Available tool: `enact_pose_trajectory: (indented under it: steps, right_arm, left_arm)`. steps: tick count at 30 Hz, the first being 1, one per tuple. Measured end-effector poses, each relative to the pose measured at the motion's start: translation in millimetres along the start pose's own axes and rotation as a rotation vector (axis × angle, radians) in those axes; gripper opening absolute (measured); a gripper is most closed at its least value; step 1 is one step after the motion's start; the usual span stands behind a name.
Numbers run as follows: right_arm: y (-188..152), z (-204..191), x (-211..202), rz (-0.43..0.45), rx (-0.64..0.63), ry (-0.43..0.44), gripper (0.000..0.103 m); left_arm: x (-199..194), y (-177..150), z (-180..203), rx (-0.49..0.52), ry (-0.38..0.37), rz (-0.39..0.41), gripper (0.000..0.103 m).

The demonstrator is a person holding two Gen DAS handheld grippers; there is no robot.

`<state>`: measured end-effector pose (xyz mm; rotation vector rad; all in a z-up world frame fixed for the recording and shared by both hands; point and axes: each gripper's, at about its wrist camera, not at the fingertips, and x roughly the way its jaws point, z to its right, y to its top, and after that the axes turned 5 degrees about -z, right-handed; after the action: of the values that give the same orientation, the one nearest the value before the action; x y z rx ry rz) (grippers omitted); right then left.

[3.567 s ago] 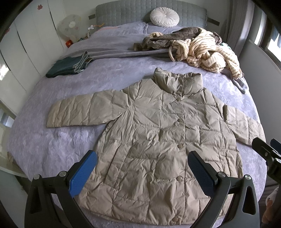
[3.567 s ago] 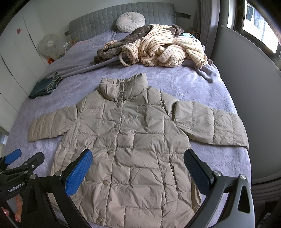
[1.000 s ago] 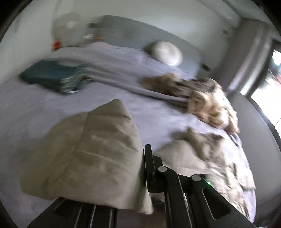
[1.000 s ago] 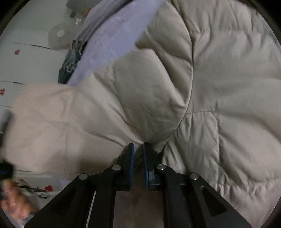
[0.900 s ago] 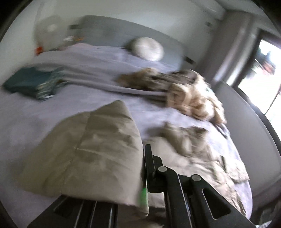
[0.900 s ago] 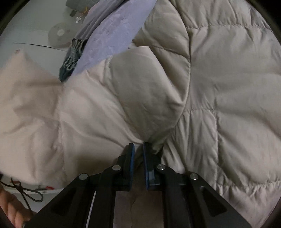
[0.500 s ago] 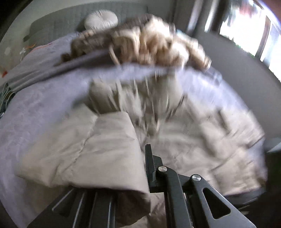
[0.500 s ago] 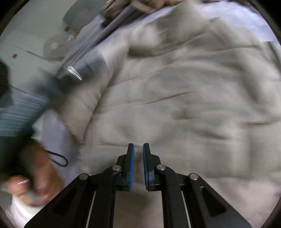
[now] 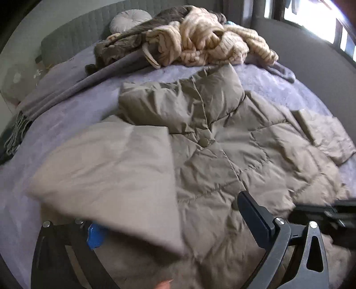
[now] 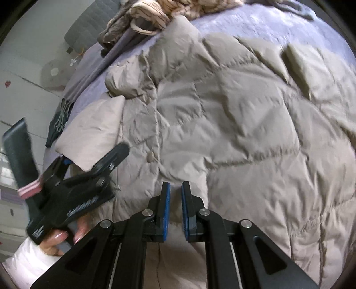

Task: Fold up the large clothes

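A beige quilted puffer coat lies front up on the purple bed, collar toward the headboard. Its left sleeve is folded over onto the chest. My left gripper is open; the sleeve end drapes loose over its left finger and hides most of the blue pad. It also shows in the right wrist view. My right gripper hovers over the coat near the button line, jaws nearly closed with a thin gap and nothing between them. The right sleeve lies out to the side.
A heap of cream striped and brown clothes lies near the grey headboard with a round white cushion. A grey fringed blanket crosses the bed. A dark folded garment lies at the left edge.
The left gripper carried the left sleeve across onto the coat's chest and has opened, letting it go. The right gripper released the coat fabric it was pinching and lifted slightly.
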<state>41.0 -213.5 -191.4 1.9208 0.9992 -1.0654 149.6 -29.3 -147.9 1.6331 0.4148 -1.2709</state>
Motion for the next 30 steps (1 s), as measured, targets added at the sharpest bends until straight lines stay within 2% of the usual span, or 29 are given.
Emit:
enact_pose_trajectory:
  steps: [1,2,3,4,5,7,9,10,12,13,14,15,16,17,18,20,21,23,24,25,26,27,28,30]
  right_arm:
    - [0,-5,-3,0.006,-0.019,-0.012,0.013]
    - [2,-16,-2,0.012,-0.043,-0.025,0.022]
    - [5,-27,-5,0.021,-0.085,-0.046,0.043]
    - [4,-36,-8,0.030,-0.115,-0.060,0.058]
    - [5,-52,-12,0.054,-0.172,-0.082,0.079]
    - [0,-78,-19,0.096,-0.273,-0.102,0.082]
    - [-1,-113,-15,0.118,-0.414,-0.162,0.082]
    - [-3,-129,-11,0.127,-0.474,-0.195,0.082]
    - [-9,-163,4,0.139,-0.602,-0.261,0.082]
    - [-12,-175,12,0.142,-0.652,-0.289,0.082]
    - [-16,-187,20,0.145,-0.702,-0.321,0.082]
    - [-19,-200,30,0.147,-0.748,-0.361,0.082]
    - [-20,-208,39,0.149,-0.784,-0.391,0.082]
    - [-21,-216,48,0.156,-0.816,-0.419,0.082]
    - [-19,-223,59,0.162,-0.840,-0.452,0.082]
    - [-12,-231,78,0.159,-0.862,-0.510,0.082]
    - [-9,-232,83,0.156,-0.863,-0.529,0.082]
    - [-1,-232,94,0.151,-0.860,-0.567,0.082]
    - [1,-232,95,0.156,-0.859,-0.583,0.081]
    - [3,-233,96,0.164,-0.861,-0.605,0.076]
    - [4,-230,94,0.177,-0.858,-0.622,0.043]
    - [7,-223,90,0.192,-0.840,-0.623,0.016]
    - [8,-220,86,0.202,-0.814,-0.623,0.005]
    - [19,-199,63,0.261,-0.697,-0.576,0.005]
  left_arm:
    - [-4,1,-9,-0.017,-0.012,0.008,0.103]
    - [-16,-4,-22,-0.046,-0.025,0.022,0.103]
    - [-28,-10,-37,-0.081,-0.024,0.038,0.103]
    - [-31,-8,-47,-0.105,-0.013,0.047,0.103]
    - [-38,-13,-67,-0.148,-0.001,0.053,0.103]
    - [-39,-19,-109,-0.251,-0.007,0.037,0.103]
    - [-34,-32,-165,-0.413,-0.024,0.003,0.103]
    - [-27,-36,-181,-0.467,-0.043,-0.009,0.103]
    - [-8,-49,-223,-0.607,-0.137,-0.050,0.103]
    - [1,-53,-232,-0.646,-0.175,-0.064,0.103]
    - [14,-58,-244,-0.694,-0.257,-0.083,0.103]
    - [22,-61,-247,-0.714,-0.299,-0.094,0.103]
    - [35,-62,-249,-0.729,-0.377,-0.114,0.101]
    - [44,-62,-247,-0.728,-0.426,-0.128,0.095]
    - [53,-61,-242,-0.725,-0.448,-0.144,0.069]
    - [64,-60,-236,-0.710,-0.445,-0.172,0.039]
    - [62,-59,-232,-0.703,-0.423,-0.159,0.029]
    - [49,-52,-222,-0.639,-0.322,-0.115,0.023]
    - [41,-49,-216,-0.602,-0.279,-0.103,0.022]
    - [34,-44,-207,-0.535,-0.206,-0.090,0.022]
    - [29,-40,-201,-0.486,-0.156,-0.086,0.022]
    - [28,-35,-197,-0.453,-0.120,-0.085,0.022]
    - [27,-33,-195,-0.428,-0.089,-0.087,0.022]
    - [27,-32,-195,-0.407,-0.060,-0.098,0.022]
